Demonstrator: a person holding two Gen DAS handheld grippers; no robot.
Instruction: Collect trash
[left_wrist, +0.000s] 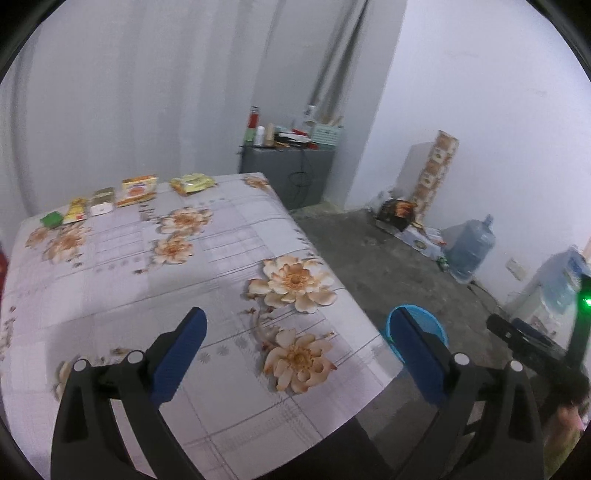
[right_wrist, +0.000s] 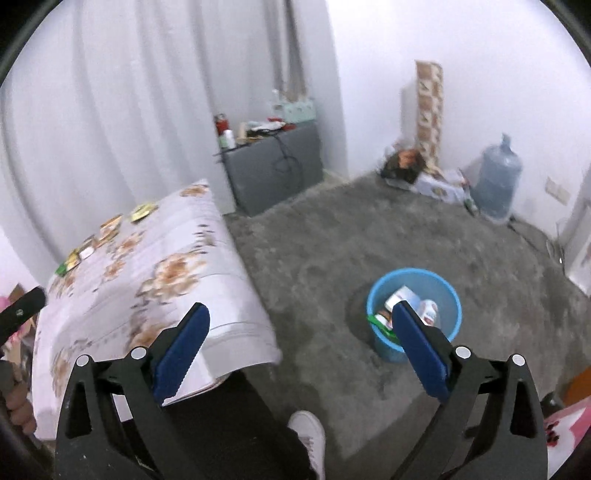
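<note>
Both jaws of the right hand-held gripper (right_wrist: 301, 365) stand wide with nothing between them, above grey floor and just short of the blue bucket (right_wrist: 452, 295). That bucket sits on the floor beside the tabletop's near corner, already holding several cartons and wrappers, so it serves as the bin, and the empty spread suggests a piece was dropped there. The left hand-held gripper (left_wrist: 295, 354) is likewise spread and empty, angled down over the flowered tablecloth (left_wrist: 147, 295), probably heading for more litter. What remains lies in a row along the tabletop's far edge: a green packet (left_wrist: 51, 219), a yellow wrapper (left_wrist: 75, 210), a small white box (left_wrist: 101, 202), an orange carton (left_wrist: 137, 189) and a yellow snack bag (left_wrist: 192, 183). Beyond, white curtains, a cluttered grey cabinet (left_wrist: 288, 162) and a water jug (left_wrist: 471, 245) line the room.
</note>
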